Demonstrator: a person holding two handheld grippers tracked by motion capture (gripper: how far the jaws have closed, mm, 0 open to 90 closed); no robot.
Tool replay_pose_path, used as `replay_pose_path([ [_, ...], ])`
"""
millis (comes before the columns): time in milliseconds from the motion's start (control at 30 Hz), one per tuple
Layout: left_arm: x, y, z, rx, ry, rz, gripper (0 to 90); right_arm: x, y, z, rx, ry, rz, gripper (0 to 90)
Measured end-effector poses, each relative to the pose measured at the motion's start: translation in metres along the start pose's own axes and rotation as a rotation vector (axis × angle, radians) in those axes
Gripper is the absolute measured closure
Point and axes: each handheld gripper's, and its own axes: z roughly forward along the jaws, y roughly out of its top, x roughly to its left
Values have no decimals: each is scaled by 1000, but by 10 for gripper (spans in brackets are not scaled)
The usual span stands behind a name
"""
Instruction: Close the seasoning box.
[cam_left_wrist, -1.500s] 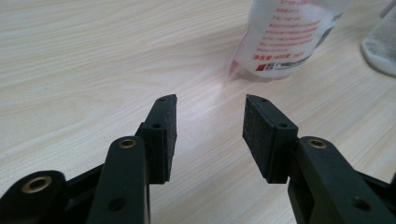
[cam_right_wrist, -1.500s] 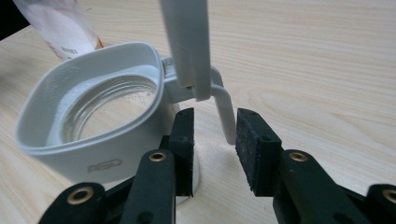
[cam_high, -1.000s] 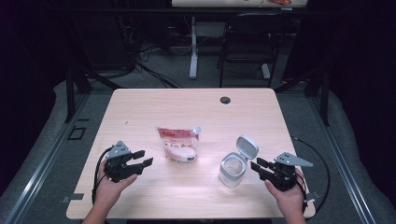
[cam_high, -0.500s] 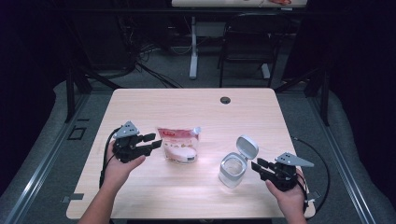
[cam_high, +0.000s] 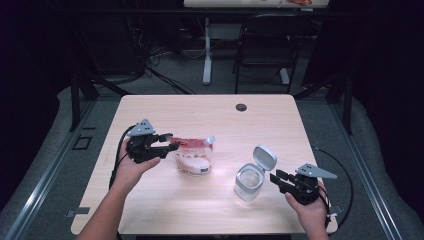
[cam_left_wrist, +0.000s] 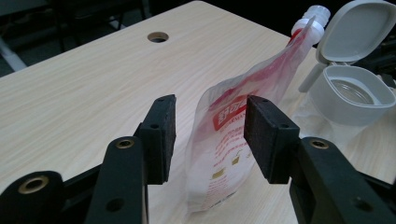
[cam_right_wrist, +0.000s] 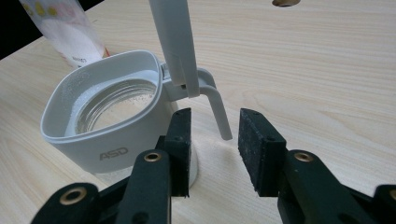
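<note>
Left gripper (cam_high: 167, 145) approaching the pouch, right gripper (cam_high: 280, 181) standing by at the jar.

High view: the red-and-white clear plastic spout pouch (cam_high: 194, 156) stood upright near the middle of the light wooden table (cam_high: 210, 112), just beyond the left gripper's tips; the left hand was the nearer one. The clear glass jar with a grey flip-up lid (cam_high: 250, 178) stood toward the front right corner, just beside the right gripper.
Left gripper view: the jaws had just been opening and stood spread, the pouch (cam_left_wrist: 233, 140) seen edge-on between them, pads not pressing. Its long axis ran up toward the white spout (cam_left_wrist: 314, 17); its base was cut off.
Right gripper view: jaws spread and empty, flanking the jar's (cam_right_wrist: 107, 126) thin grey latch bar (cam_right_wrist: 218, 114) without contact. Jar contents were hard to make out.
</note>
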Motion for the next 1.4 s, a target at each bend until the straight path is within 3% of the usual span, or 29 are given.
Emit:
replay_pose_path([
  [133,-2,2,8,17,-29,25,548,0,0,0,0,2,1,653],
  [233,-4,2,8,21,-6,36,567,0,0,0,0,1,3,653],
  [333,-4,1,6,18,-10,33,600,0,0,0,-6,1,8,652],
  [667,-12,-6,0,-5,-35,57,760,1,0,0,-6,3,6,648],
  [733,-15,-8,-2,-9,-43,71,821,1,0,0,-3,-1,6,648],
  [967,-20,-11,-4,-18,-51,124,900,1,0,0,-5,-3,9,646],
  [1400,-25,-7,-1,-21,-37,153,900,0,-1,0,-10,-6,14,646],
])
